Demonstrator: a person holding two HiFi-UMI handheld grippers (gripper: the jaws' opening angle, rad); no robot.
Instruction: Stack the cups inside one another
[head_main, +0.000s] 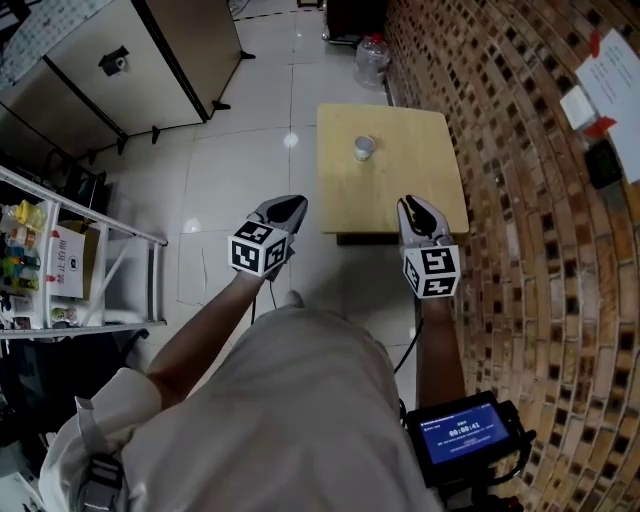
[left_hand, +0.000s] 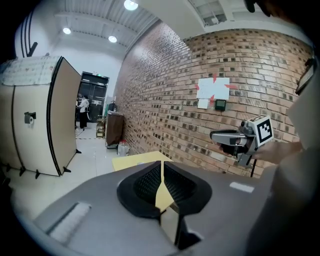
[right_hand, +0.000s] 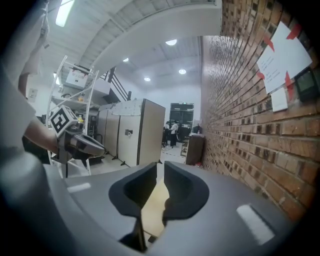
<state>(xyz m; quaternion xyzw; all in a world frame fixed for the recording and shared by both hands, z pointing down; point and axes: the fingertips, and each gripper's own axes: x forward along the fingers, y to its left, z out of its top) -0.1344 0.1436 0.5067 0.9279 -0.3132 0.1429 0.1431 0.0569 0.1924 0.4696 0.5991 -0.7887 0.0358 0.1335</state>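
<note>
A single pale cup, or a nested stack of them, (head_main: 364, 147) stands upright near the far middle of the small wooden table (head_main: 420, 190). Both grippers hover in front of the table's near edge, well short of the cup. My left gripper (head_main: 290, 207) is off the table's left corner; in its own view its jaws (left_hand: 163, 162) stand together with nothing between them. My right gripper (head_main: 413, 207) is over the near edge, and its jaws (right_hand: 160, 164) are also close together and empty. Each gripper shows in the other's view, the right gripper (left_hand: 235, 137) and the left gripper (right_hand: 82, 145).
A brick wall (head_main: 540, 200) runs along the table's right side. A water jug (head_main: 372, 58) sits on the floor beyond the table. Beige partitions (head_main: 120, 60) stand at the far left, a white shelf rack (head_main: 60, 260) at the near left. A screen device (head_main: 465, 440) hangs at my waist.
</note>
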